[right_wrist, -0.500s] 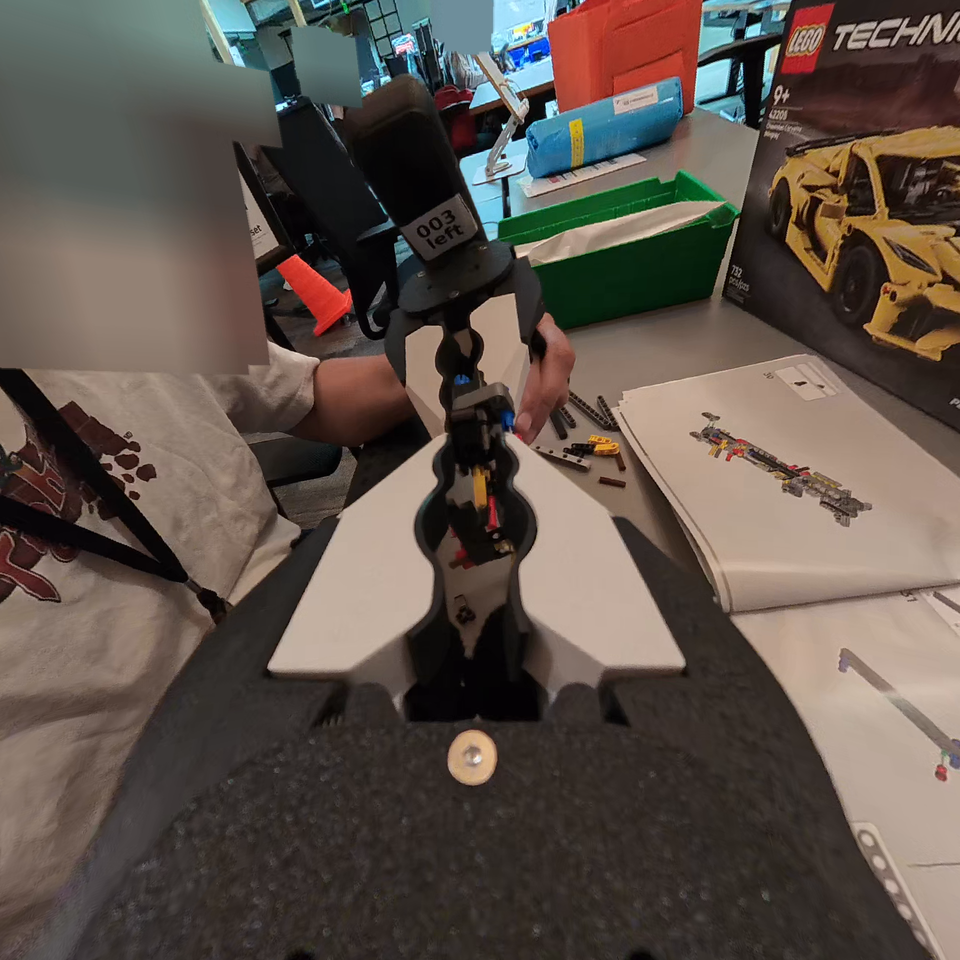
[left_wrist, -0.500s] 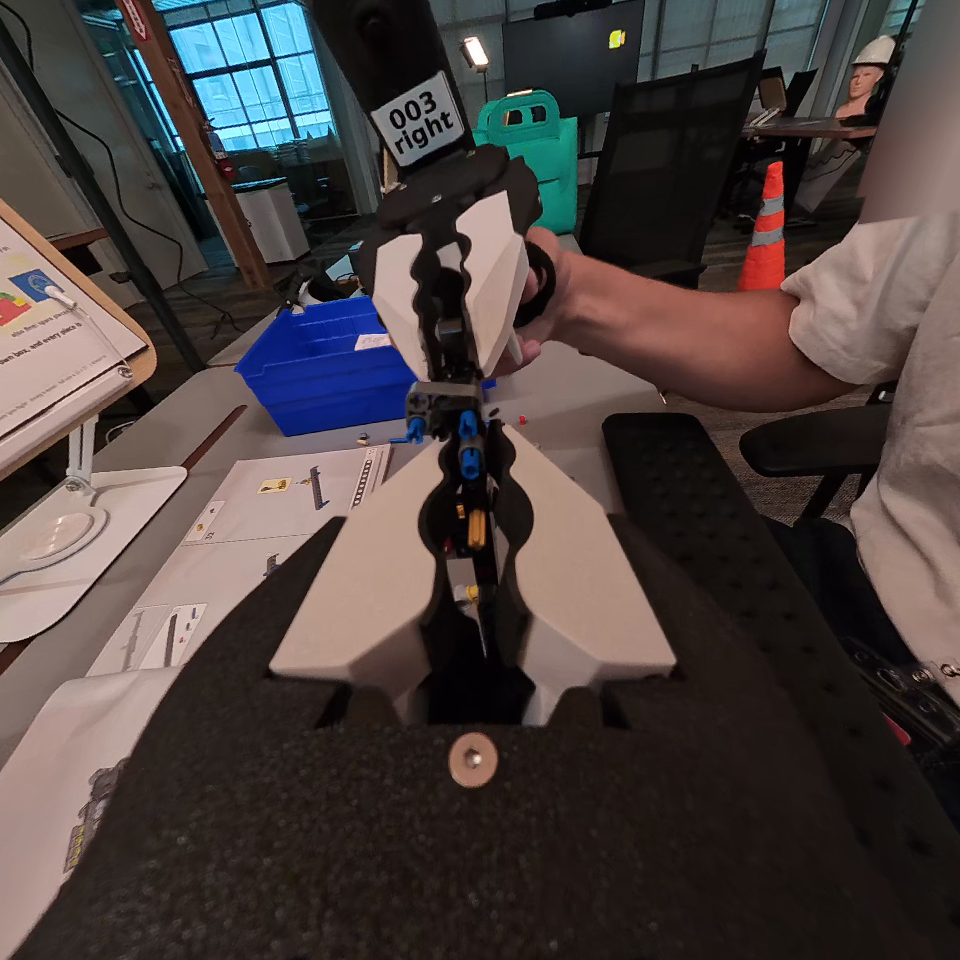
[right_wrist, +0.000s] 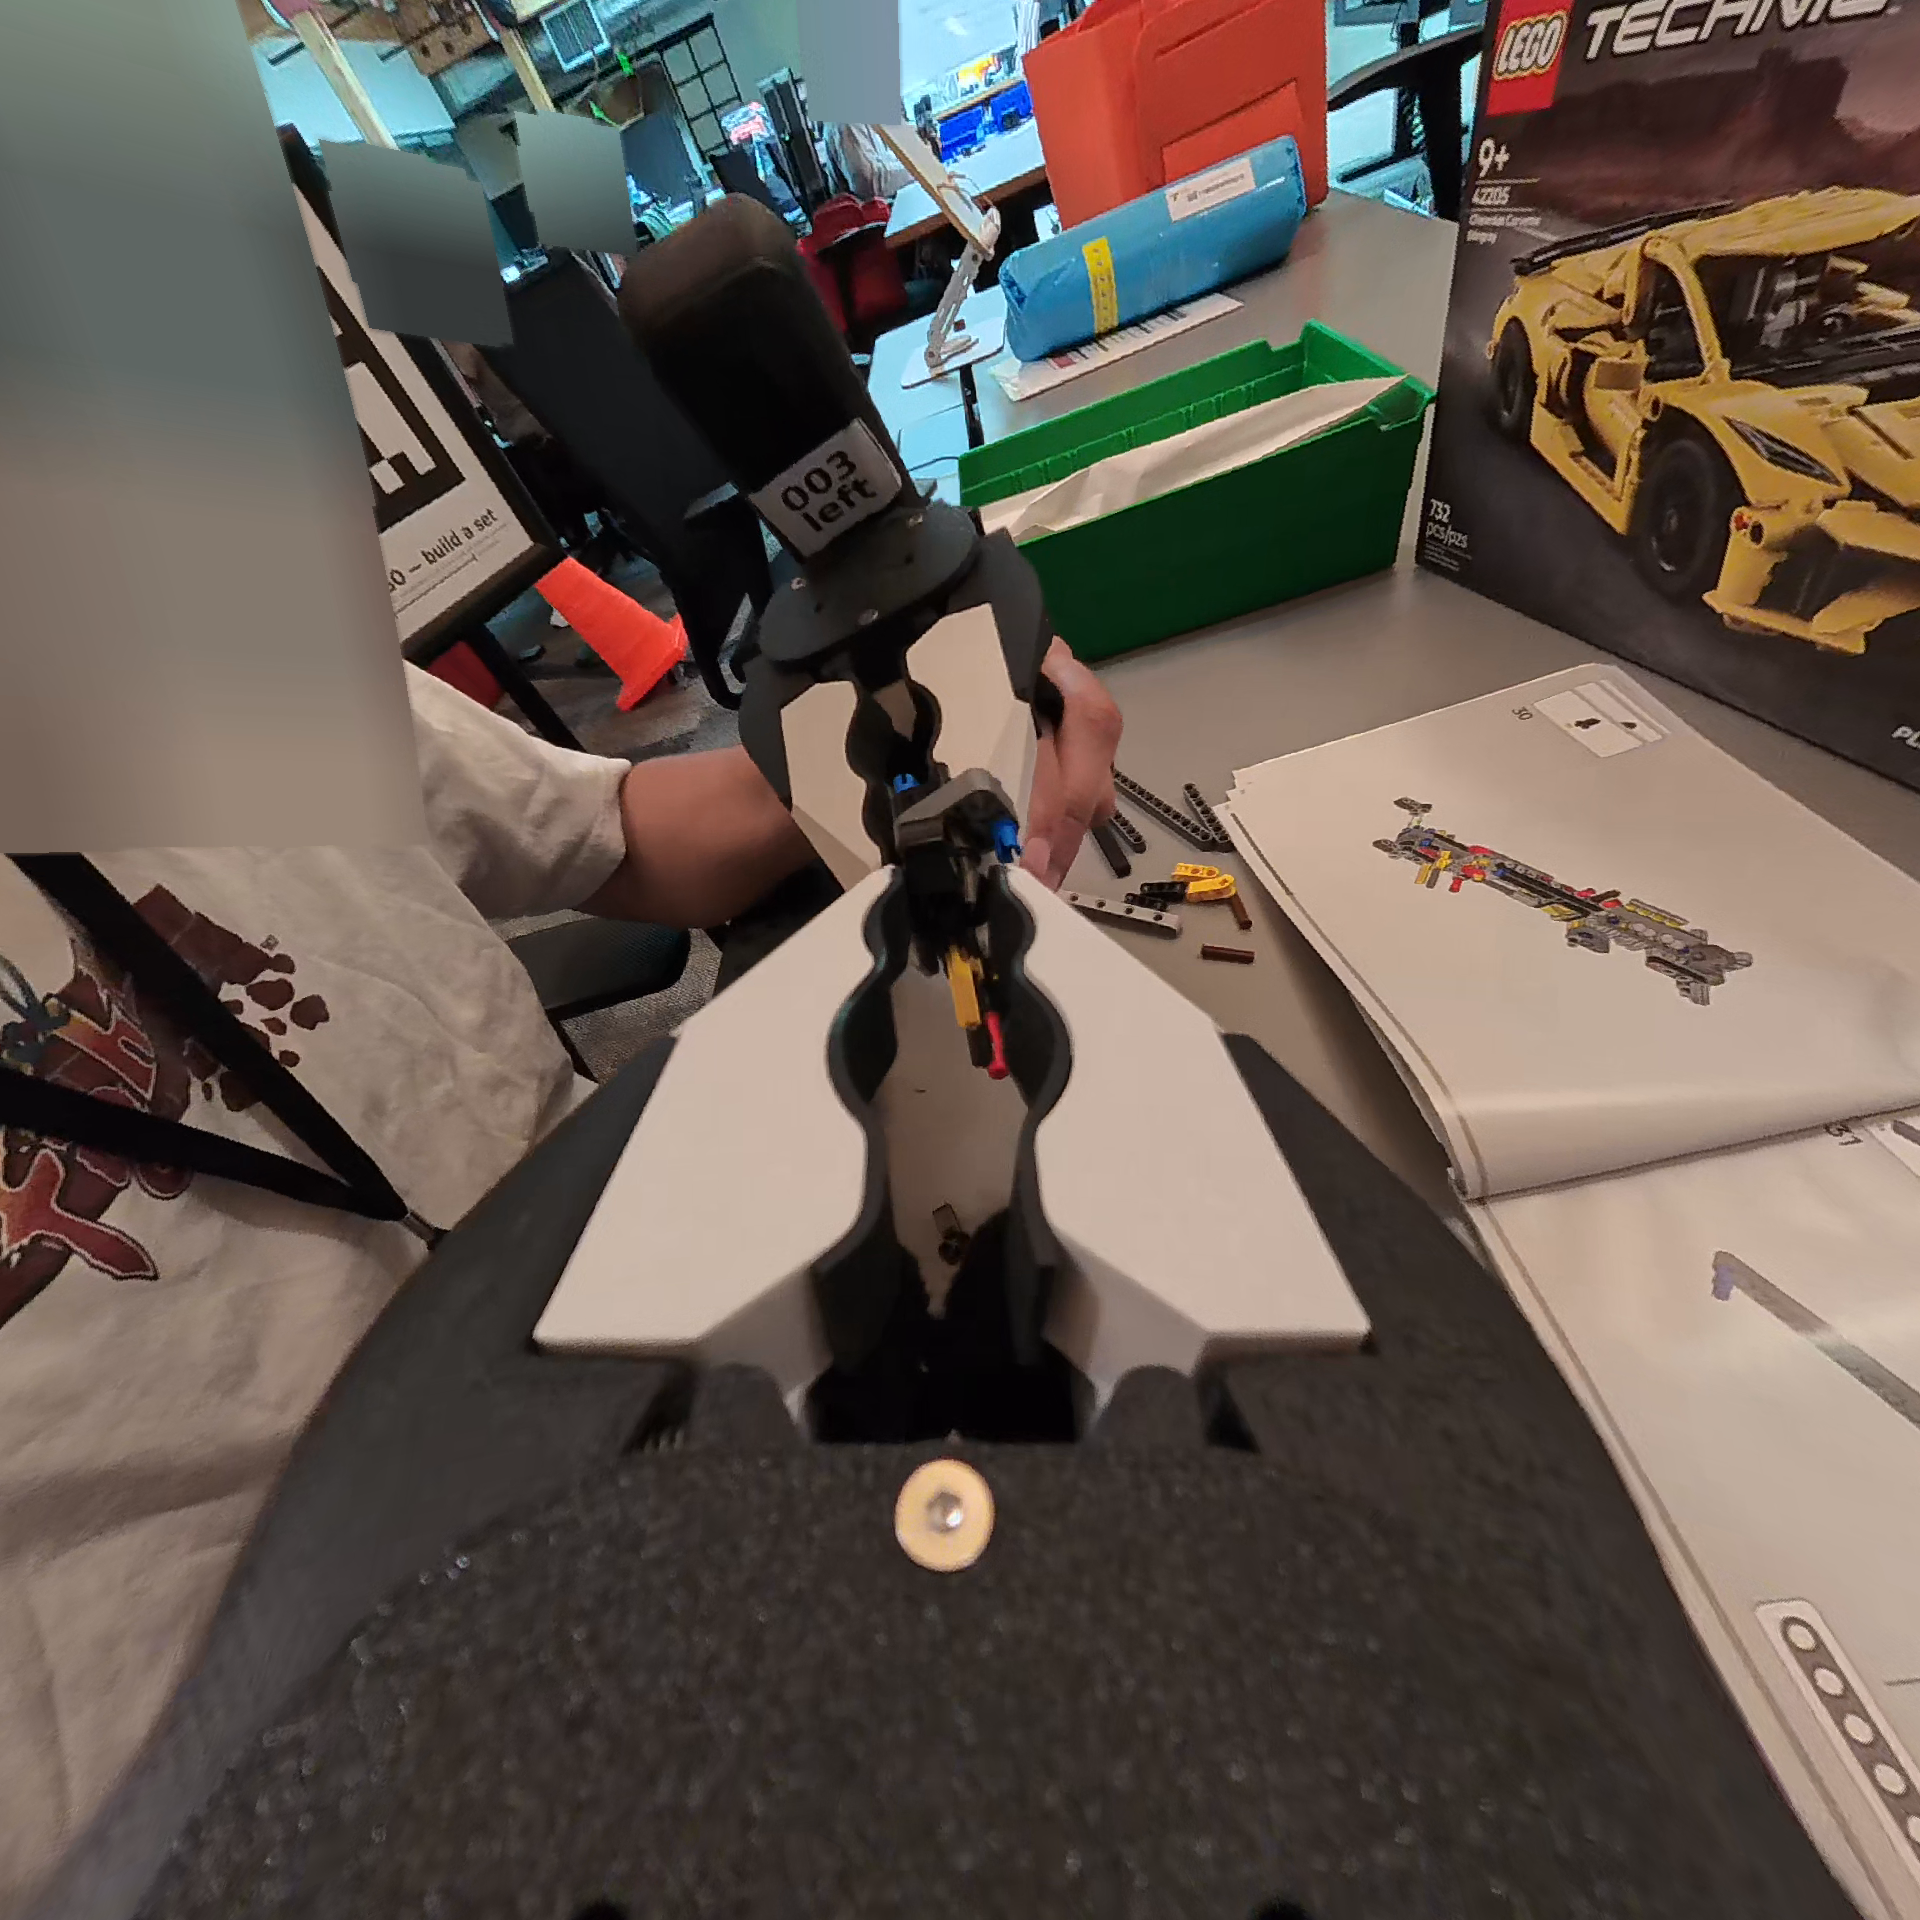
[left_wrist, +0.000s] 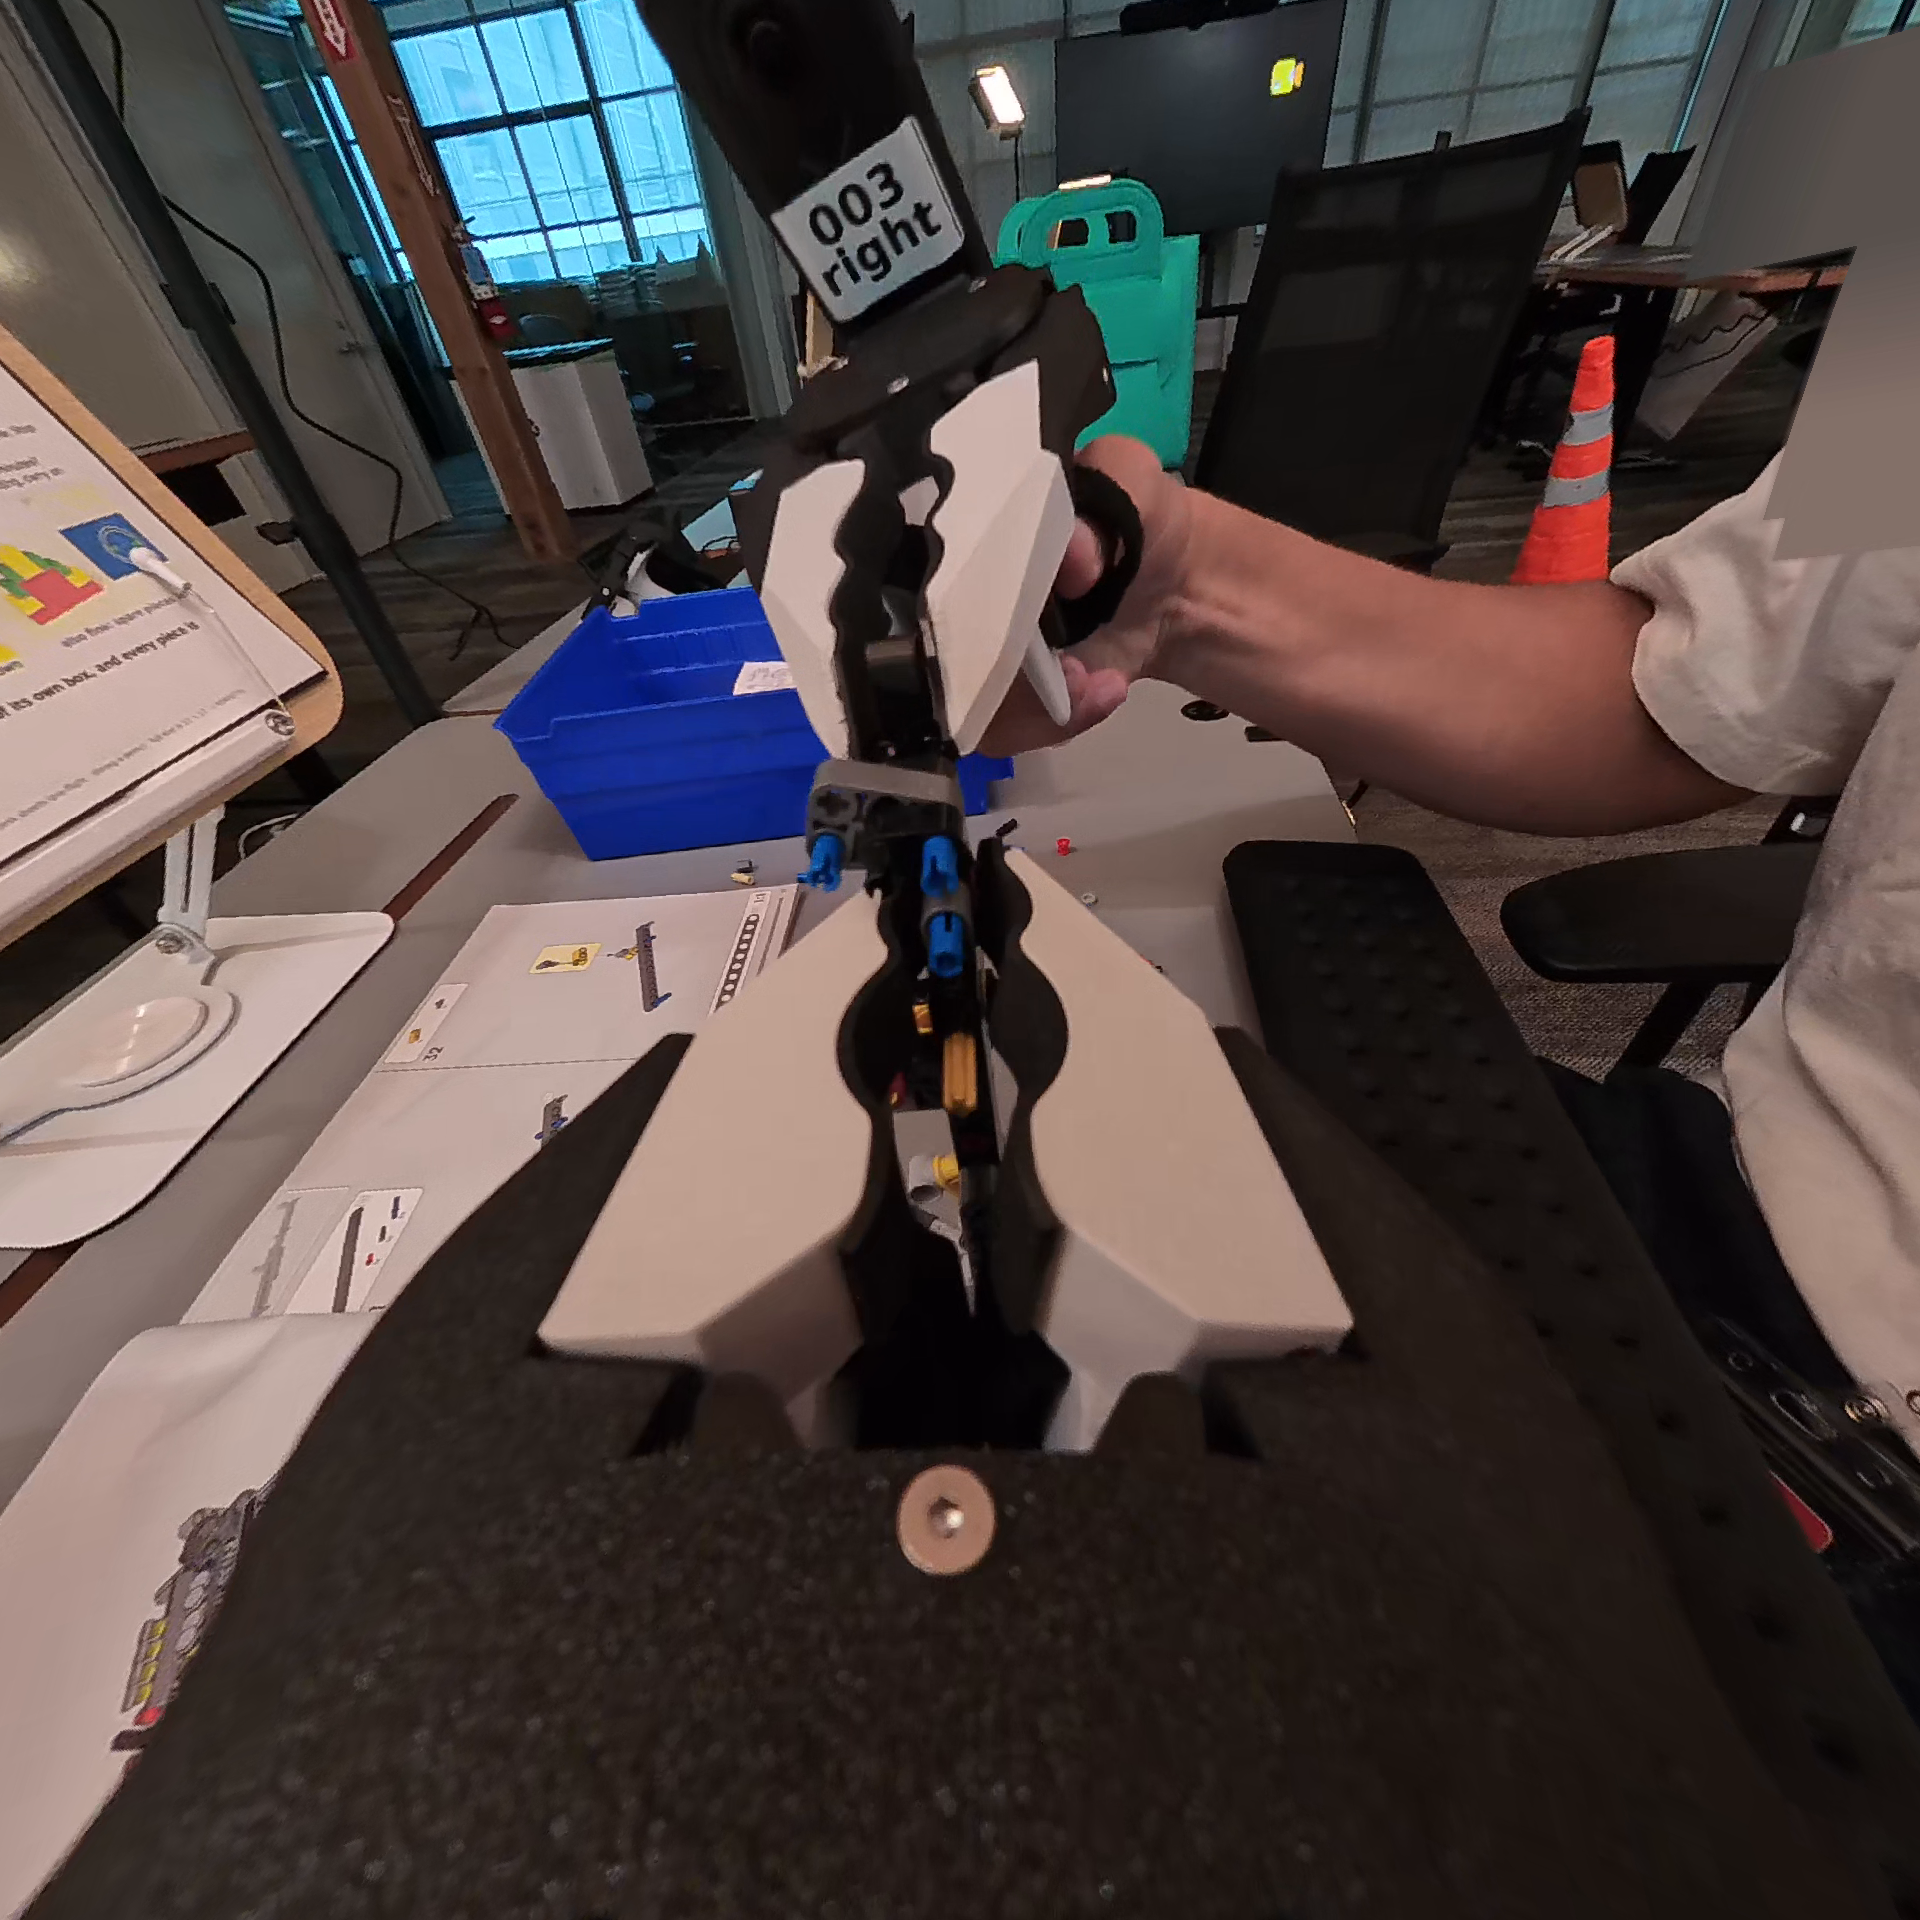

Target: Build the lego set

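Left wrist view: the left gripper (left_wrist: 951, 883) is clamped on a long lego assembly (left_wrist: 940, 977) — its long axis runs straight out along the fingers, the grey end toward the right gripper (left_wrist: 899, 748) just ahead.

Right wrist view: the right gripper (right_wrist: 951, 883) is closed round the same assembly's (right_wrist: 961, 935) far end — pointing forward at the left gripper (right_wrist: 914, 790).
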`<state>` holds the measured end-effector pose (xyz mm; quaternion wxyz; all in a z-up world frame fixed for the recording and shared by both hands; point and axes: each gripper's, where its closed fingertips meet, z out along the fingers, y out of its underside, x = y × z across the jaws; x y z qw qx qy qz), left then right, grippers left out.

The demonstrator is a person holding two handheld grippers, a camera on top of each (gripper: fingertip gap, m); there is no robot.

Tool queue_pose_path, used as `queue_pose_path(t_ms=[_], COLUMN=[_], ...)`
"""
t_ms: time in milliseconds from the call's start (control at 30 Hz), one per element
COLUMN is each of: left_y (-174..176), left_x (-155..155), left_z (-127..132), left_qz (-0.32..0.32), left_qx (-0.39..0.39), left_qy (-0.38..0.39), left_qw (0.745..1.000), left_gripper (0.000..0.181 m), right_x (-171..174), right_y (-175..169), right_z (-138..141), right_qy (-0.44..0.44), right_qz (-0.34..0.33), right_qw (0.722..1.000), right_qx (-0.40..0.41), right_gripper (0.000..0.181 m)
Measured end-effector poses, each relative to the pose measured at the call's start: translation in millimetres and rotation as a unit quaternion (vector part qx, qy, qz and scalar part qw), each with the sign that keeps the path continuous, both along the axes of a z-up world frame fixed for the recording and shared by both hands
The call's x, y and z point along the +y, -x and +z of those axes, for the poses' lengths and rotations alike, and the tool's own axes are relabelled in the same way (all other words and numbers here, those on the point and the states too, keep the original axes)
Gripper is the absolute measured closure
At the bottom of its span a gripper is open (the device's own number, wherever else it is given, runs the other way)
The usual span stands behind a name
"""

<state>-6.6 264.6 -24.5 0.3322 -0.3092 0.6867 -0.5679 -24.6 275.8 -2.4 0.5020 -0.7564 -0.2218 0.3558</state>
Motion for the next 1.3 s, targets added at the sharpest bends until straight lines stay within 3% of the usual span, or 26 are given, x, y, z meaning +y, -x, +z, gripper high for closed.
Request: queue_pose_path(t_ms=[300, 533, 700, 833, 900, 1000, 1100, 1300], left_y=[0, -13, -18, -30, -33, -34, -35, -35], left_x=[-3, 14, 17, 22, 19, 14, 15, 12], left_z=[-1, 3, 3, 2, 2, 1, 1, 1], left_qz=[0.003, 0.041, 0.064, 0.142, 0.169, 0.200, 0.223, 0.224], left_qx=[-0.001, -0.014, -0.018, -0.028, -0.033, -0.044, -0.049, -0.058], left_qy=[-0.016, 0.040, 0.043, 0.027, 0.012, -0.018, -0.032, -0.044], left_qw=[1.000, 0.998, 0.997, 0.989, 0.985, 0.979, 0.973, 0.972], left_gripper=[0.175, 0.175, 0.175, 0.175, 0.175, 0.176, 0.176, 0.175], right_x=[-4, 15, 17, 17, 16, 15, 12, 14], right_y=[1, -13, -26, -36, -33, -28, -32, -29], right_z=[-2, 1, 7, 14, 12, 3, 4, 0], right_qy=[0.018, -0.040, -0.074, -0.085, -0.102, -0.103, -0.102, -0.062], right_qz=[0.022, -0.070, -0.130, -0.276, -0.347, -0.409, -0.439, -0.412], right_qw=[0.995, 0.995, 0.989, 0.957, 0.932, 0.901, 0.881, 0.905], right_qx=[-0.093, -0.056, 0.003, 0.019, -0.024, -0.102, -0.145, -0.081], right_gripper=[0.167, 0.165, 0.147, 0.133, 0.127, 0.136, 0.139, 0.139])
